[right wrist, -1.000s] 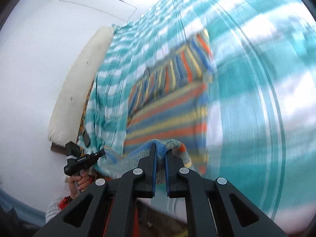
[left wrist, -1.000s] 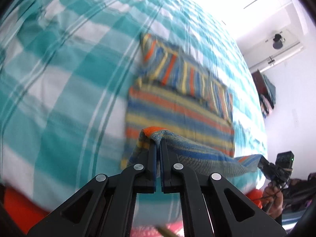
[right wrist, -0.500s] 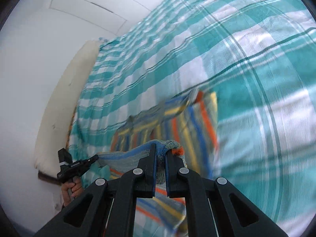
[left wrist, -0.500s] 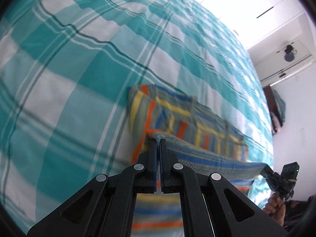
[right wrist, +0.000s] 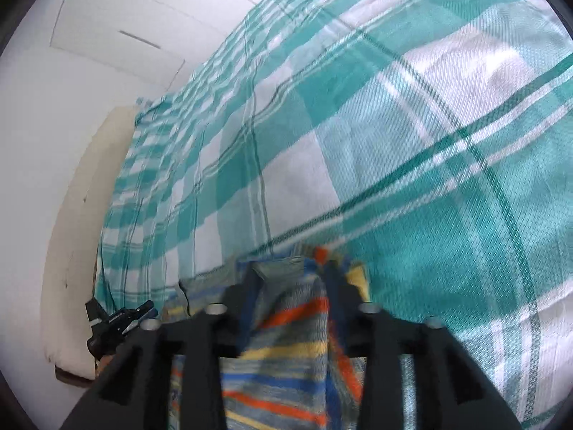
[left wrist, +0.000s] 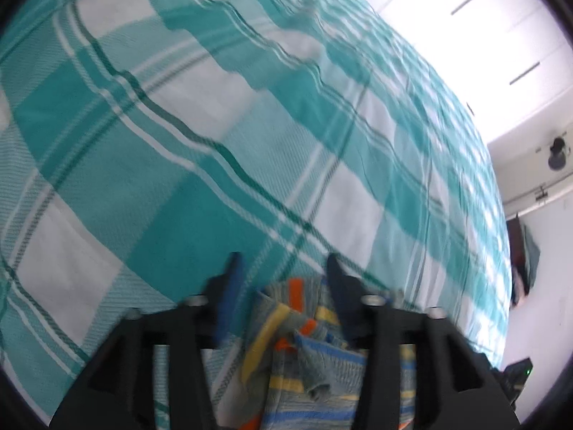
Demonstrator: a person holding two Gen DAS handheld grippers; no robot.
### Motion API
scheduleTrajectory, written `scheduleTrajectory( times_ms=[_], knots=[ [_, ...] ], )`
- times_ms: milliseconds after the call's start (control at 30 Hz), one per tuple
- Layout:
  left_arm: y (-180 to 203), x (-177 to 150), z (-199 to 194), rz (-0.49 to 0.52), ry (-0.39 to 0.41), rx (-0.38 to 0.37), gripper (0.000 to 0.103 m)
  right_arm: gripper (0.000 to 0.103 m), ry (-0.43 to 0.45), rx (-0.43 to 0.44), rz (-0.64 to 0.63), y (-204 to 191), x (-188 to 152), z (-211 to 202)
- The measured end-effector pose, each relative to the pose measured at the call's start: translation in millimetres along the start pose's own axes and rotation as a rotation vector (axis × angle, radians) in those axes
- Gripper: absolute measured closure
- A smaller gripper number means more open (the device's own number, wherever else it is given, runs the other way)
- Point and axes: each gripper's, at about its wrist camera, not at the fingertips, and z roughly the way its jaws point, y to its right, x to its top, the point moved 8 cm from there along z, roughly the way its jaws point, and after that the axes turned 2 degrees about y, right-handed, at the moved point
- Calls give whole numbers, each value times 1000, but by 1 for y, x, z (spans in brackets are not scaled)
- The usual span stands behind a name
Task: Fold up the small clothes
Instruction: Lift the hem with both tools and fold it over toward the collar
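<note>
Left wrist view: the left gripper [left wrist: 283, 268] points down at a bed covered by a teal-and-white checked bedspread [left wrist: 200, 150]. Its jaws are spread and opening; a rumpled corner of the striped garment [left wrist: 304, 351], banded in grey-blue, orange, yellow and blue, lies on the bedspread between them, nearer the right-hand finger, and neither pad presses on it. The garment lies at the near edge of the picture, with bare bedspread stretching far beyond it. A white wardrobe [left wrist: 476, 18] stands behind the far side of the bed. At the lower right edge a part of the other gripper shows.

Right wrist view: the right gripper [right wrist: 292, 272] points down at the same striped garment [right wrist: 286, 344]. Its jaws are parted and opening, with a raised fold of the cloth between the blurred fingers; whether a pad touches it cannot be told. The left gripper [right wrist: 118, 322] shows at the garment's left end. A cream headboard [right wrist: 82, 215] runs along the left.
</note>
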Motion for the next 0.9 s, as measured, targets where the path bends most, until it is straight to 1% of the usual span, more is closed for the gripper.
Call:
scheduleTrajectory(
  times_ms=[67,133,167,200,267,300,333,367,400,433,467,500,567,600,633,700,733,767,800,833,867,900],
  knots=[
    [-1,-4,-10,29,10,3,47,59,8,-8,-27,-6,1,-5],
    [0,-13,-20,72,0,11,47,59,7,-22,-93,-17,-1,-14],
    [3,-22,-26,107,-16,0,47,59,-2,-18,-116,-23,-4,-16],
    [8,-32,-30,138,-38,-16,47,59,-34,4,-135,-32,-10,-18],
    [18,-55,-34,192,-111,-75,44,59,-105,71,-126,-46,-24,-16],
    [23,-65,-32,208,-154,-100,40,59,-150,102,-113,-51,-31,-11],
    [29,-76,-27,221,-207,-125,34,58,-214,117,-105,-57,-42,-2],
    [36,-89,-17,231,-279,-154,30,55,-264,111,-104,-59,-50,7],
    [42,-98,-8,234,-333,-168,28,55,-336,89,-104,-60,-62,22],
    [47,-104,1,236,-359,-158,29,55,-407,42,-100,-57,-72,42],
    [52,-104,10,234,-357,-140,29,55,-418,14,-97,-56,-75,52],
    [57,-101,15,227,-346,-141,29,55,-414,6,-96,-58,-75,62],
    [67,-85,23,183,-293,-160,29,54,-372,51,-82,-72,-65,81],
    [69,-73,24,148,-253,-171,29,54,-306,94,-65,-81,-53,84],
    [70,-56,24,85,-200,-183,29,54,-256,125,-50,-87,-45,85],
    [68,-35,20,0,-130,-199,29,53,-159,182,-19,-96,-28,80],
    [68,-25,17,-27,-101,-207,29,53,-122,200,-5,-98,-21,76],
    [68,-19,12,-36,-79,-210,29,53,-105,213,2,-99,-20,71],
    [68,-17,7,-25,-68,-206,28,53,-99,223,-1,-100,-20,65],
    [69,-18,2,3,-61,-199,27,53,-102,213,-34,-99,-22,57],
    [69,-25,-4,57,-60,-182,27,53,-110,191,-78,-99,-27,52],
    [69,-34,-10,111,-69,-167,27,53,-125,164,-152,-100,-35,43]
  ],
)
